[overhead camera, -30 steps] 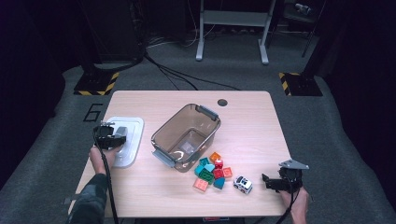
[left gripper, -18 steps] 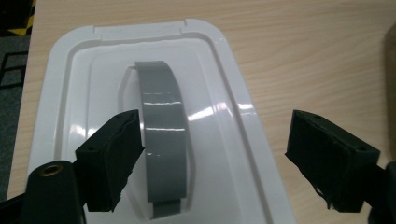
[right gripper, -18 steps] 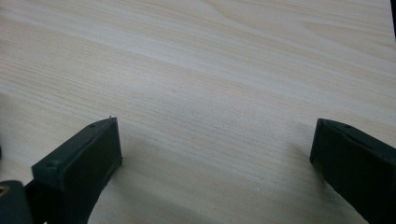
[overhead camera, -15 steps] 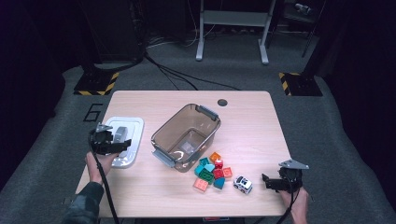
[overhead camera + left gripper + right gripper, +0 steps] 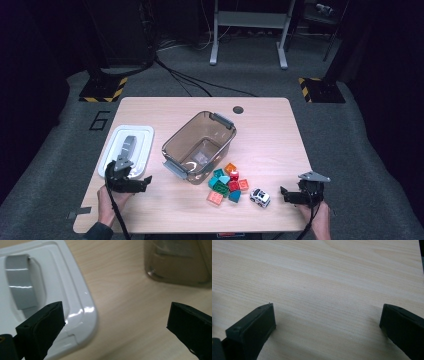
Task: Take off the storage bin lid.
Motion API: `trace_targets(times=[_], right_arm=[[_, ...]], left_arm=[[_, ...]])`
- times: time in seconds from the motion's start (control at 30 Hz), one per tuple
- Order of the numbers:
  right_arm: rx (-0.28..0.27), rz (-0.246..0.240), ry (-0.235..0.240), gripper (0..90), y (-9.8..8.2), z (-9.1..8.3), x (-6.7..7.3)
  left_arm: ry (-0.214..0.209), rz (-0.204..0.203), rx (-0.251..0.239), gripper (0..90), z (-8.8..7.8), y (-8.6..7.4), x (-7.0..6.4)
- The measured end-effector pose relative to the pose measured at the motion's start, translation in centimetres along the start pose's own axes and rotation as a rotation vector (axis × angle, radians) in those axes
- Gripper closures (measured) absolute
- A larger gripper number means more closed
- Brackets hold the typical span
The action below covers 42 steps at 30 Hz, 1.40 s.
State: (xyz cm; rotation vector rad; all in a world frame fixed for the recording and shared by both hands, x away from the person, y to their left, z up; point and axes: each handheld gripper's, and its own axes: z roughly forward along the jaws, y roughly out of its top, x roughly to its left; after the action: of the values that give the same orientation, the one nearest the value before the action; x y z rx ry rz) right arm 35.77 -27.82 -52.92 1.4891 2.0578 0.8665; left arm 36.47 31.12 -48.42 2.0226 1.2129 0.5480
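A white lid (image 5: 140, 142) with a grey handle (image 5: 128, 146) lies flat at the table's left. My left gripper (image 5: 141, 183) is just in front of it, near the table's front edge. Its jaws have just been opening and now stand wide apart with nothing between them. In the left gripper view (image 5: 116, 312) the lid's corner (image 5: 82, 315) lies below the left jaw, and the grey handle (image 5: 21, 287) is farther back. My right gripper (image 5: 286, 195) rests at the front right, open over bare wood (image 5: 327, 312).
A clear brown bin (image 5: 200, 147) stands empty mid-table, its end wall at the top right of the left gripper view (image 5: 177, 265). Several coloured bricks (image 5: 227, 182) and a small white toy car (image 5: 260, 197) lie in front of it. A round hole (image 5: 238, 109) sits near the far edge.
My left gripper has drawn back off the lid toward the table's front edge, and its jaws have opened. The lid stays flat on the table. The right gripper has not moved.
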Motion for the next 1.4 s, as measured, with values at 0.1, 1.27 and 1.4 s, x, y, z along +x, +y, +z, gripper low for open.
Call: trace_targets(times=[0.1, 1.27, 1.4], right_arm=[[0.017, 0.011, -0.004, 0.0, 0.1, -0.1, 0.1], [-0.017, -0.165, 0.268, 3.5, 3.2, -3.5, 7.1], [0.008, -0.193, 0.285, 6.2, 3.1, -2.9, 8.2]], left_arm=[[-0.025, 0.021, 0.005, 0.0, 0.1, -0.7, -1.4], [-0.097, 0.100, 0.055, 0.0, 2.5, -4.0, -4.4], [-0.093, 0.101, 0.048, 0.0, 2.5, -4.1, -4.5]])
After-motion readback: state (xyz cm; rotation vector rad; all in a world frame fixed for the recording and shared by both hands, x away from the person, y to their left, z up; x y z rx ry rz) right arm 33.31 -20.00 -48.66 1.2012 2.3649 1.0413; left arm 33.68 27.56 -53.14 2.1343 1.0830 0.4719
